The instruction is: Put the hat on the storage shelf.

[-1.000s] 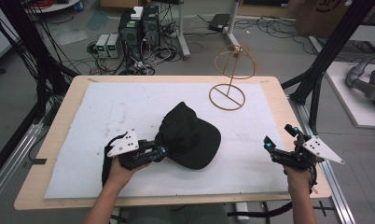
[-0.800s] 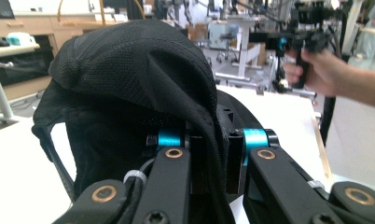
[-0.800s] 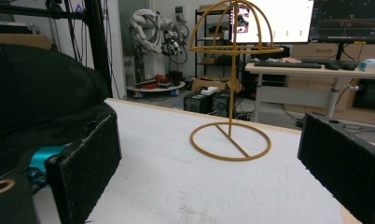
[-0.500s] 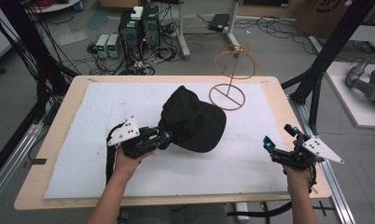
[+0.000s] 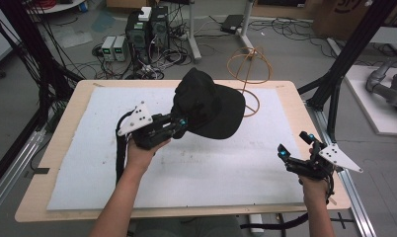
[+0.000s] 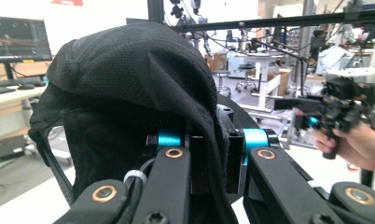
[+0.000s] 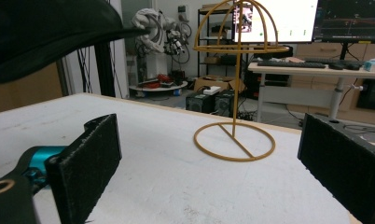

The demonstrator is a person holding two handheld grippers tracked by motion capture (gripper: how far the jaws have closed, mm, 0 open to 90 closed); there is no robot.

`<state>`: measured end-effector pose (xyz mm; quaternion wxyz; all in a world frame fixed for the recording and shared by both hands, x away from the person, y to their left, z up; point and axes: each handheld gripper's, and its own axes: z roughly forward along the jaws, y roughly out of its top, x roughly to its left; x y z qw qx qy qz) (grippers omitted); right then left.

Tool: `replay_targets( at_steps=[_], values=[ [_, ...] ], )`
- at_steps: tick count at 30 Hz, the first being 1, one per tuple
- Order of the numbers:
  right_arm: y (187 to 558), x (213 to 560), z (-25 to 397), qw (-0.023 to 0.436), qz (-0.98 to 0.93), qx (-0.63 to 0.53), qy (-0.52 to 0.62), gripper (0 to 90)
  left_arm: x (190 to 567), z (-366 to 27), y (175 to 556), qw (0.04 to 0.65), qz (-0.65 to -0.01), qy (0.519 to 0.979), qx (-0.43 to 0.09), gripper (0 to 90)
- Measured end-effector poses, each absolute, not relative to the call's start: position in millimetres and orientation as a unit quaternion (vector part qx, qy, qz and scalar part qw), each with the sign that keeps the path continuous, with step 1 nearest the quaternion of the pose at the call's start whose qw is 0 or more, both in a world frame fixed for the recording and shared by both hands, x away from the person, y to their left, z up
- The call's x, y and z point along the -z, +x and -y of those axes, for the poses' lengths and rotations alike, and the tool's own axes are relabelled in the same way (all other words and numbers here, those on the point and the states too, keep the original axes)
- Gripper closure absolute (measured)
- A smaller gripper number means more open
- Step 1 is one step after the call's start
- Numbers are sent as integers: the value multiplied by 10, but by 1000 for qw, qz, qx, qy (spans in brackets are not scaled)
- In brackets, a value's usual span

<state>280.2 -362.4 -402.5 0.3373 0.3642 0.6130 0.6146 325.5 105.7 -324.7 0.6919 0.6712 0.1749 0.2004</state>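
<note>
A black baseball cap hangs in the air over the white mat, gripped at its rear edge by my left gripper, which is shut on it. In the left gripper view the cap's mesh crown drapes over the closed jaws. A yellow wire hat stand rises at the far side of the table, right of the cap; it appears upright in the right gripper view. My right gripper hovers open near the table's right front corner, jaws wide apart and holding nothing.
A white mat covers most of the wooden table. Black frame posts stand at both sides, and computers and cables lie on the floor beyond the far edge.
My left gripper has lifted the cap off the mat and carried it up and toward the far right, closer to the hat stand. The right gripper has stayed put.
</note>
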Motion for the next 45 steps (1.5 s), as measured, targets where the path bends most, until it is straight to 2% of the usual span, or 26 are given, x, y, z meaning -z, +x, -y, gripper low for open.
replay_targets(
  at_steps=[14,29,45],
  values=[
    [2804,4031,3666,338,-606,-619,368,55,2849,-817,3553,700,-173,654,-227,852],
    [2832,4073,3622,330,-613,-617,367,55,2485,-425,3856,681,-183,661,-257,851],
    [2840,4073,3633,330,-613,-618,364,55,2391,-39,4278,674,-222,652,-268,852]
  ],
)
